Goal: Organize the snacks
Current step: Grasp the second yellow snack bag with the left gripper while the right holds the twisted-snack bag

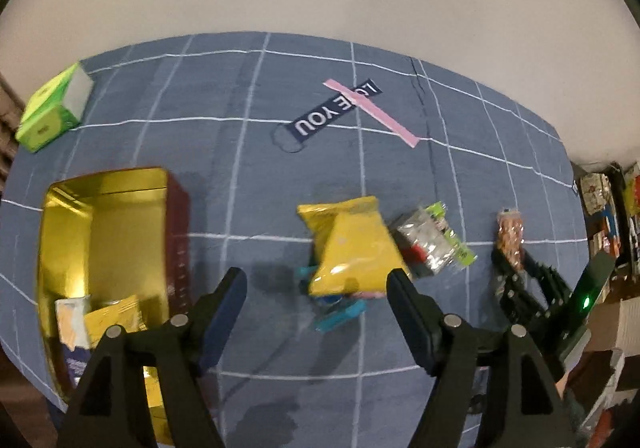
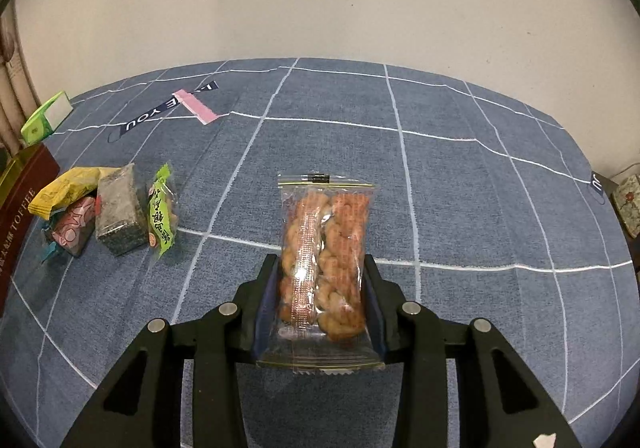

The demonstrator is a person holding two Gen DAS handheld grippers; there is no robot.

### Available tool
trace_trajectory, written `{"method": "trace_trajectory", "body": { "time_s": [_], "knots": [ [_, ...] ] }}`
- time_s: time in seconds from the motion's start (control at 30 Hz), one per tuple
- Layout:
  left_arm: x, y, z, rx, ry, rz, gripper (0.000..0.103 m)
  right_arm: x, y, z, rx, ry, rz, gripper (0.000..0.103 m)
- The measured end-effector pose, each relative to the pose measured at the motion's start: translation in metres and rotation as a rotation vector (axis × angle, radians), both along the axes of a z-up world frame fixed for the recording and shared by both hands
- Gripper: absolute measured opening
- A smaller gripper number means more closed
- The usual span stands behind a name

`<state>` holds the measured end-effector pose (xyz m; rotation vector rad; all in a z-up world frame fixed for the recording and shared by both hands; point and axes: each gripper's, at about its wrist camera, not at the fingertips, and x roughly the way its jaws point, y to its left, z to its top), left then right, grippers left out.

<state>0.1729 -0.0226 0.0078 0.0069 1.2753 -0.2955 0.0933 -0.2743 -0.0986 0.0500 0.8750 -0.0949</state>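
We had right gripper [image 2: 320, 296] clamped on clear twist-cracker packet [image 2: 324, 260], right of tin [image 1: 104, 248]. Left gripper [image 1: 316, 288] gaped empty, yellow bag [image 1: 352, 248] just beyond. Reckoned best carry packet level over tin, release low. Packet see-through, orange-brown twists inside, crinkly seals.

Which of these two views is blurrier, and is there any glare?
Left wrist view: motion-smeared, the yellow snack bag and gold tin have soft edges, and the tin's inside throws bright reflections. Right wrist view: sharp, with small highlights on the clear packet of twisted snacks held in the right gripper. Both bend the tablecloth grid.
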Motion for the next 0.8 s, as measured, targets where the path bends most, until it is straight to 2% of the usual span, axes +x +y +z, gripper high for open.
{"method": "trace_trajectory", "body": {
  "time_s": [0.2,0.4,0.57,0.8],
  "knots": [
    [0.018,-0.031,-0.016,-0.001,0.07,-0.016,0.074,0.001,-0.001,0.0,0.004,0.0,0.0,0.037],
    [0.03,-0.052,-0.03,0.02,0.088,-0.02,0.074,0.004,0.0,0.001,0.003,0.0,0.0,0.037],
    [0.036,-0.053,-0.041,0.042,0.1,0.014,0.074,-0.002,0.0,0.003,0.01,-0.002,0.0,0.038],
    [0.046,-0.043,-0.055,0.026,0.126,0.072,0.074,0.0,0.0,0.002,0.014,-0.002,0.001,0.039]
  ]
}}
